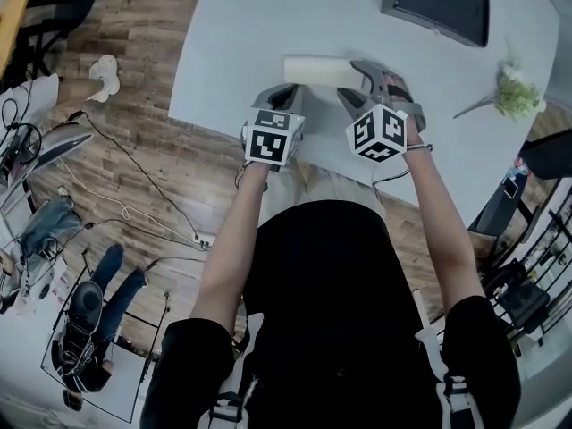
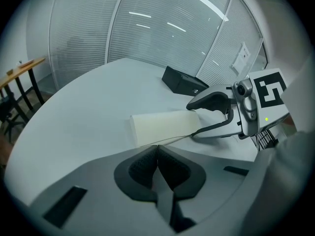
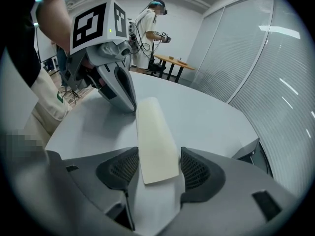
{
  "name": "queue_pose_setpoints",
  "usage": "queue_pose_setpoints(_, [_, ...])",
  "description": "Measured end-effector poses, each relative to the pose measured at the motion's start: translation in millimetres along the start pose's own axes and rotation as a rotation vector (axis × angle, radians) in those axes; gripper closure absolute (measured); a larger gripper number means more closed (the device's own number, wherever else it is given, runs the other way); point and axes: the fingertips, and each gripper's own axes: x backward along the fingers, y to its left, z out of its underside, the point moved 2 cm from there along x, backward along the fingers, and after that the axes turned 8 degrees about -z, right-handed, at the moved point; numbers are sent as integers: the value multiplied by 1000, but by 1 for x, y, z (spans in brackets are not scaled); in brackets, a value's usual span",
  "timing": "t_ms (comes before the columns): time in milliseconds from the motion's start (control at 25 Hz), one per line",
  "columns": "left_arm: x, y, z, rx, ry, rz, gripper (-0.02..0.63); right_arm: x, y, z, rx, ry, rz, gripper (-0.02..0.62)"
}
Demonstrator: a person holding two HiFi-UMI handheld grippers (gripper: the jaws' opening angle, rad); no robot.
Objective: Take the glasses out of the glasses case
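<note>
Plain cream glasses case [image 1: 317, 70], no pattern; tabletop [image 1: 241, 34] pale grey-white, unpatterned; left gripper [image 1: 284, 95] and right gripper [image 1: 368, 77] mid-grey shells; pads [image 2: 140, 168] dark charcoal, fine ribbed texture; cubes on both grippers white with black square markers; small green light [image 2: 267, 118] on right gripper; flat box [image 1: 436, 3] at 1 o'clock in head view black; flower sprig [image 1: 517, 95] at 2 o'clock white and green; floor [image 1: 134, 123] at 9 o'clock brown wood-grain planks; person's top [image 1: 340, 311] black.
</note>
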Motion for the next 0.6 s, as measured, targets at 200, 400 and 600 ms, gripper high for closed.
queue_pose_setpoints(200, [-4,0,-1,-1,-11,-5,584,-2,-1,1,12,-3,-10,304])
queue_pose_setpoints(400, [-2,3,-2,9,6,0,584,-5,-2,-2,42,0,-10,309])
queue_pose_setpoints(600, [-3,-2,-2,22,10,7,584,-1,-1,2,46,9,-29,318])
